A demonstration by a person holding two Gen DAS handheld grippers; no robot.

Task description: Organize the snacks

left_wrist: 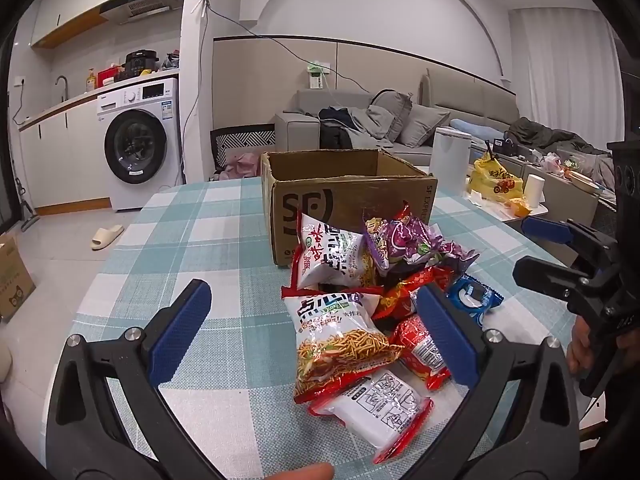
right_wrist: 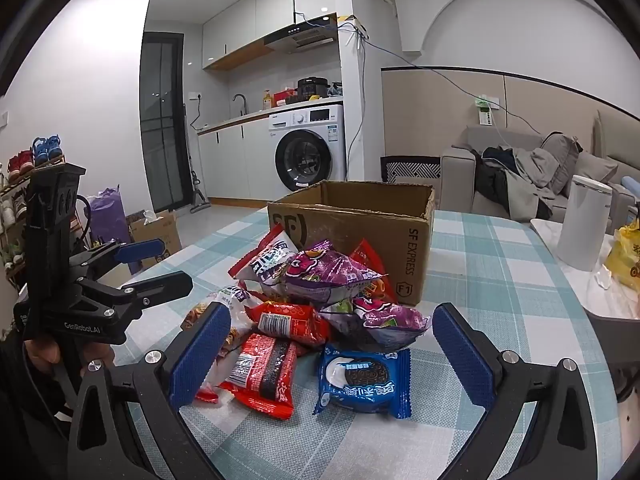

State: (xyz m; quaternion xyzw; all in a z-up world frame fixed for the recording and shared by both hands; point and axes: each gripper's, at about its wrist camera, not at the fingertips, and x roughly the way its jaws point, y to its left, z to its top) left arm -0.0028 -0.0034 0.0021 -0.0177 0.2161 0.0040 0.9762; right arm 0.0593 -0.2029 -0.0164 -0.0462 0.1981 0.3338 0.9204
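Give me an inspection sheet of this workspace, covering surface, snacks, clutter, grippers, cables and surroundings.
Surface: table under a teal and white checked tablecloth.
Job's things: open cardboard box; before it a heap of snack packets, with a blue cookie packet at its near edge, purple packets on top, a noodle snack bag and red packets.
Clutter: nothing seen on the tablecloth.
Grippers: left gripper and right gripper both open, holding nothing.
Cables: blue cable strung along the wall.
Surroundings: washing machine, grey sofa with clothes, white bin, yellow bag.
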